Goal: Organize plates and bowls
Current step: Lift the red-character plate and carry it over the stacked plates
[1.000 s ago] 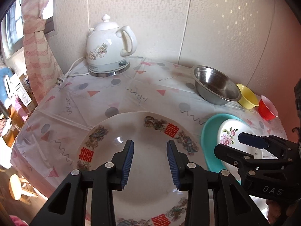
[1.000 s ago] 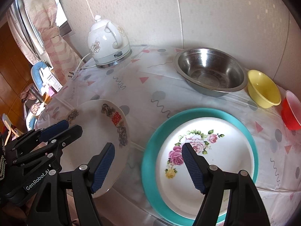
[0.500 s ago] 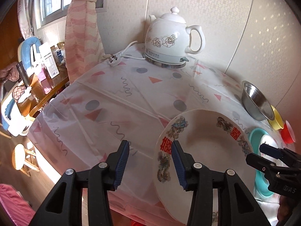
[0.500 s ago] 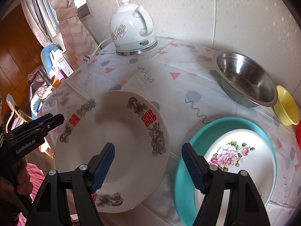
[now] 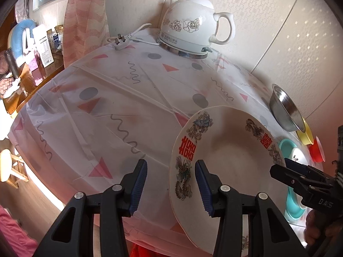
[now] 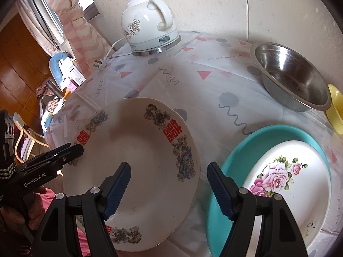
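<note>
The left gripper (image 5: 170, 185) has been shifted from over the middle of the cream dragon-and-phoenix plate (image 6: 137, 167) out to that plate's left rim, so that the rim now stands between its 2 blue pads without being pressed. Its jaws are set moderately apart and nothing is held. The right gripper (image 6: 169, 189) has been swung from above the floral plate (image 6: 287, 184) to straddle the cream plate's right rim, with its jaws wide and empty. The cream plate lies flat at the near edge of the table (image 5: 111, 98), partly overhanging it, just beside the teal plate (image 6: 235, 165) in which the floral plate sits. Both grippers appear to be lined up for a 2-sided lift, probably toward that stack. The steel bowl (image 6: 293, 77), yellow bowl (image 6: 337, 111) and red bowl (image 5: 317, 152) remain unstacked by the wall.
</note>
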Available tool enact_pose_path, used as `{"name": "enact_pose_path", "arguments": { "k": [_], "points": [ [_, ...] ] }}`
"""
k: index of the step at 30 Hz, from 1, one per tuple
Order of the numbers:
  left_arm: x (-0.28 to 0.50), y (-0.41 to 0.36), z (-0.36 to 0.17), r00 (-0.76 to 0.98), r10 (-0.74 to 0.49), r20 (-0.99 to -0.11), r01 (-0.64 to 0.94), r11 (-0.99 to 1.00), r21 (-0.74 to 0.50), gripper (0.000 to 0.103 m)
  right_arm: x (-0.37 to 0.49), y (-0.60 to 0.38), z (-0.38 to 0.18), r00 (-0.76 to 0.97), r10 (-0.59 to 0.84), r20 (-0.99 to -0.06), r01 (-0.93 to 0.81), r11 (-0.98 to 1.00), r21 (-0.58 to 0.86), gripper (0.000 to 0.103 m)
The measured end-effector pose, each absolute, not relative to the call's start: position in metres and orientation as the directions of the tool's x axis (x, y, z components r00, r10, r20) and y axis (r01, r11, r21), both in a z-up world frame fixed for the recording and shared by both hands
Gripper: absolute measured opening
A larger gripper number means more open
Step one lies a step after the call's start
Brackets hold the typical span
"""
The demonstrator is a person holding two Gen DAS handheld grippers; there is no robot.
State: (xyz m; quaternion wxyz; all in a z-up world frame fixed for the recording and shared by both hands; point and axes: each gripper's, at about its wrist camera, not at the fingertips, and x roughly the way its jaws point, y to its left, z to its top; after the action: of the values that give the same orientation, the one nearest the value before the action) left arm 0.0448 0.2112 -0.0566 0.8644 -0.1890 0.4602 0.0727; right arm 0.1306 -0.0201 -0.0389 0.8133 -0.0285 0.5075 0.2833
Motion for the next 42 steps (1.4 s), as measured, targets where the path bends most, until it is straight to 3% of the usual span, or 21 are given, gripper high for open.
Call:
{"name": "enact_pose_path", "arguments": {
  "k": [3, 8, 15, 26, 42],
  "points": [
    [0.046, 0.211, -0.061, 0.566, -0.076, -0.821, -0.293, 0.913, -0.286, 0.045, 0.132, -0.016, -0.044, 0.309, 0.436, -0.845, -0.495, 0.832, 0.249, 0.066],
    [0.052, 0.203, -0.065, 0.568, -0.106, -0.816, -0.245, 0.925, -0.291, 0.032, 0.134, -0.011, -0.056, 0.296, 0.416, -0.860, -0.492, 0.838, 0.236, 0.054],
    [0.056, 0.195, -0.068, 0.561, -0.092, -0.822, -0.226, 0.939, -0.260, 0.033, 0.137, -0.019, -0.059, 0.307, 0.392, -0.867, -0.492, 0.845, 0.208, 0.034],
    [0.050, 0.186, -0.066, 0.551, -0.097, -0.829, -0.198, 0.950, -0.242, 0.034, 0.130, -0.038, -0.055, 0.273, 0.451, -0.850, -0.458, 0.838, 0.298, 0.034],
    [0.061, 0.141, -0.042, 0.573, -0.141, -0.807, -0.104, 0.965, -0.242, 0.034, 0.122, -0.096, -0.034, 0.352, 0.480, -0.804, -0.341, 0.865, 0.368, 0.035]
  ]
}}
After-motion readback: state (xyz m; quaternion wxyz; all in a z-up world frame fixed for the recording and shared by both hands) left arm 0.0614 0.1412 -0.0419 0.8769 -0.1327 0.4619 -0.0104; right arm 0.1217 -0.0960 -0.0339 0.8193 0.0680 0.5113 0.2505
